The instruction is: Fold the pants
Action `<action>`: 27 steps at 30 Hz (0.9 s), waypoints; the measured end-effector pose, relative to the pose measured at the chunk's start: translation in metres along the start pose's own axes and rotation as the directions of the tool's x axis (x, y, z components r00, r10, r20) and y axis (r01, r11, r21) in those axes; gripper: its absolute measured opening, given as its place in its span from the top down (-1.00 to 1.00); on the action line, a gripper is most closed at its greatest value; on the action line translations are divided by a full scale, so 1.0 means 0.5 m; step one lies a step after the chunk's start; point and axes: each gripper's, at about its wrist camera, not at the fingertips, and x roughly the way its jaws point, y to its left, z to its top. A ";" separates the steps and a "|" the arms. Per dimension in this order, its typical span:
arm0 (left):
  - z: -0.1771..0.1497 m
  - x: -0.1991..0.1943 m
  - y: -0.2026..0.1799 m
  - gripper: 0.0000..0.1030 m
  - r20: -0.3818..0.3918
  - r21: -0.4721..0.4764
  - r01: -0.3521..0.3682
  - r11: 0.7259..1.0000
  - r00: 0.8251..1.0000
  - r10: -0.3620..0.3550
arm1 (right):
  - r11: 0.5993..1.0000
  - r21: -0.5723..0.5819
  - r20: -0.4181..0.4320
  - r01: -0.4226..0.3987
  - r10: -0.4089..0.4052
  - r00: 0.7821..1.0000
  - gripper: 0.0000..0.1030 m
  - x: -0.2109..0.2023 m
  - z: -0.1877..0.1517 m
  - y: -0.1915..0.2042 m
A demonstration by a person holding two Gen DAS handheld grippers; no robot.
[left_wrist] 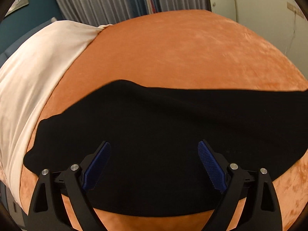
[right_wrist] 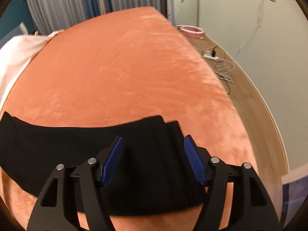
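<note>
Two grippers in my feeds, both over one pair of black pants [left_wrist: 163, 134] spread flat on a bed with an orange plush cover [left_wrist: 182, 53].

Left gripper [left_wrist: 154, 170] — jaws spread wide, blue ribbed pads [left_wrist: 97, 168] well apart, nothing between them. I see it poised over the broad middle of the pants; whether the pads touch the cloth I cannot tell.

Right gripper [right_wrist: 153, 160] — jaws likewise parted, though less widely, holding nothing. It sits above the right-hand end of the pants [right_wrist: 134, 154], where I read layered edges lying one just beside the other; the cloth ends just right of the right pad [right_wrist: 194, 161].

Pants — a long dark band running left to right across the near part of the bed, with the orange cover [right_wrist: 119, 67] showing on the far side and a strip of it on the near side.

Other items noted:
- cream sheet [left_wrist: 32, 80] over the left end of the bed
- grey curtains [left_wrist: 100, 0] behind the bed
- wooden floor [right_wrist: 248, 88] to the right, carrying a white power strip [right_wrist: 211, 57] with loose cables and a pink ring-shaped object [right_wrist: 190, 30] near the wall
</note>
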 end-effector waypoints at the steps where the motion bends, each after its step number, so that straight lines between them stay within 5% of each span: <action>1: -0.002 0.008 -0.031 -0.75 -0.015 0.023 -0.019 1.000 1.000 0.019 | 1.000 -0.028 -0.001 -0.001 0.001 1.000 0.32 0.011 0.003 0.008; 2: -0.001 0.021 -0.041 -0.75 -0.024 0.034 -0.028 0.999 0.999 0.029 | 0.999 -0.037 0.004 0.012 -0.012 1.000 0.86 0.010 0.002 0.015; 6: -0.021 0.053 -0.085 -0.80 -0.049 0.092 -0.107 0.990 0.992 0.112 | 1.000 0.002 0.158 0.004 -0.005 0.987 0.86 -0.064 -0.018 -0.031; 8: -0.018 0.075 -0.103 -0.81 -0.029 0.106 -0.133 0.985 0.990 0.137 | 1.000 0.029 0.045 0.006 -0.008 0.999 0.78 0.011 -0.036 -0.071; 17: 0.000 0.067 -0.101 -0.79 -0.064 0.048 -0.085 0.995 0.994 0.088 | 0.996 0.055 0.271 -0.068 0.051 0.961 0.59 -0.142 -0.085 -0.062; 21: -0.004 0.074 -0.123 -0.79 -0.061 0.063 -0.133 0.989 0.989 0.137 | 0.998 0.023 0.085 0.053 -0.054 0.995 0.66 -0.042 -0.119 -0.079; 23: 0.004 0.057 -0.135 -0.79 -0.055 0.063 -0.112 0.992 0.992 0.115 | 0.997 0.075 0.135 0.002 -0.012 0.991 0.65 -0.071 -0.121 -0.099; 26: 0.018 0.018 -0.169 -0.79 -0.026 0.081 -0.062 0.995 0.998 0.064 | 0.994 0.099 0.237 -0.045 0.021 0.971 0.51 -0.146 -0.093 -0.110; 27: 0.024 0.006 -0.189 -0.79 -0.009 0.099 -0.049 0.994 0.999 0.050 | 0.992 0.096 0.228 -0.083 0.059 0.972 0.19 -0.149 -0.078 -0.109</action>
